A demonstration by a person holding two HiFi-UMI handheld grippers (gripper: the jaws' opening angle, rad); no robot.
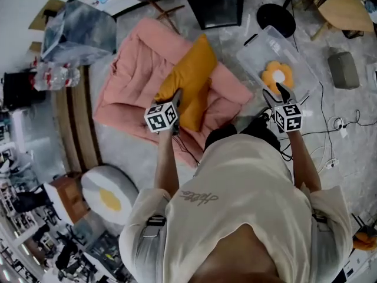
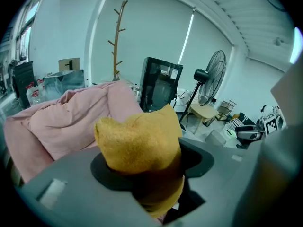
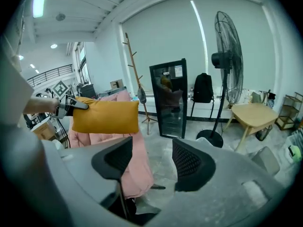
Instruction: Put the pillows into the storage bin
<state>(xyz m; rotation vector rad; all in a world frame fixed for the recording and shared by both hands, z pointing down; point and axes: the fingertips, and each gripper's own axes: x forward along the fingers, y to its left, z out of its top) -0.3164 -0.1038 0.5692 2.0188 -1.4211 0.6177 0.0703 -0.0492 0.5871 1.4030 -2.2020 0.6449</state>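
Note:
A mustard-yellow pillow [image 1: 192, 82] hangs in the air over the pink cushion [image 1: 136, 69], with my left gripper [image 1: 176, 102] shut on its near corner. In the left gripper view the yellow pillow [image 2: 137, 141] bulges out between the jaws of my left gripper [image 2: 147, 170]. The clear storage bin [image 1: 259, 47] lies on the floor at the right, with a flower-shaped orange pillow [image 1: 277, 73] inside. My right gripper [image 1: 275, 93] hovers open at the bin's near edge. In its own view my right gripper [image 3: 151, 162] holds nothing, and the yellow pillow [image 3: 106, 116] shows at the left.
A fried-egg pillow [image 1: 108, 194] lies on the floor at the lower left. A black mirror cabinet [image 3: 169, 98], a standing fan [image 3: 227, 56], a coat stand [image 2: 116, 37] and a wooden table [image 3: 253, 115] stand beyond. Cables [image 1: 339, 125] trail right of the bin.

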